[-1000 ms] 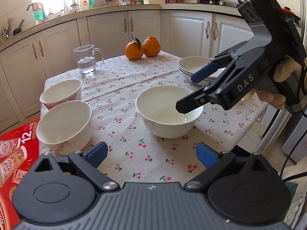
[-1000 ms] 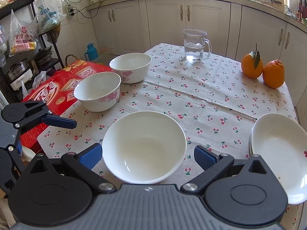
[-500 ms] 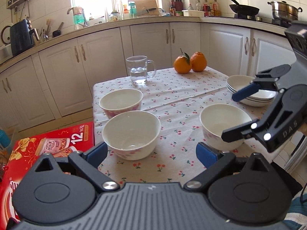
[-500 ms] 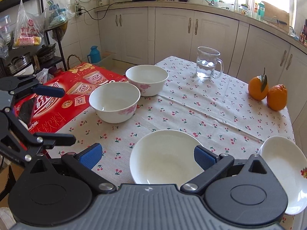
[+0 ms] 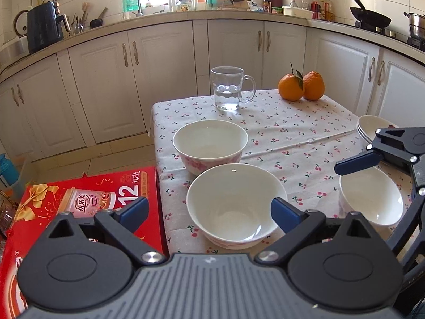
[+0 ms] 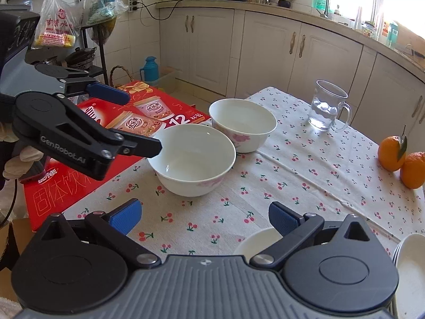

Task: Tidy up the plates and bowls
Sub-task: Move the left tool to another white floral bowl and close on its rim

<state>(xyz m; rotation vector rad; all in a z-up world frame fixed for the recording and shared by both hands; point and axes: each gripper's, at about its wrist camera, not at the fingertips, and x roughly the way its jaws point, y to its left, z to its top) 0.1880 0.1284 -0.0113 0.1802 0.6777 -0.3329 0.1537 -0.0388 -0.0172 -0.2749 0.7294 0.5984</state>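
Observation:
Three white bowls with pink flowers stand on the cherry-print tablecloth (image 5: 292,133): a near bowl (image 5: 236,204), a far bowl (image 5: 209,143) behind it, and a right bowl (image 5: 372,199). A stack of white plates (image 5: 372,127) sits at the right edge. My left gripper (image 5: 209,211) is open, its fingers on either side of the near bowl (image 6: 191,164). My right gripper (image 6: 204,216) is open and empty, above the right bowl (image 6: 255,242); it shows in the left wrist view (image 5: 372,159). The left gripper shows in the right wrist view (image 6: 135,122).
A glass mug of water (image 5: 229,89) and two oranges (image 5: 301,86) stand at the table's far end. A red drinks box (image 5: 79,204) lies left of the table. White kitchen cabinets (image 5: 159,74) run behind.
Both grippers have swung left. The left gripper moved from the right bowl to the near left bowl. The right gripper drew back, so the right bowl sits under it.

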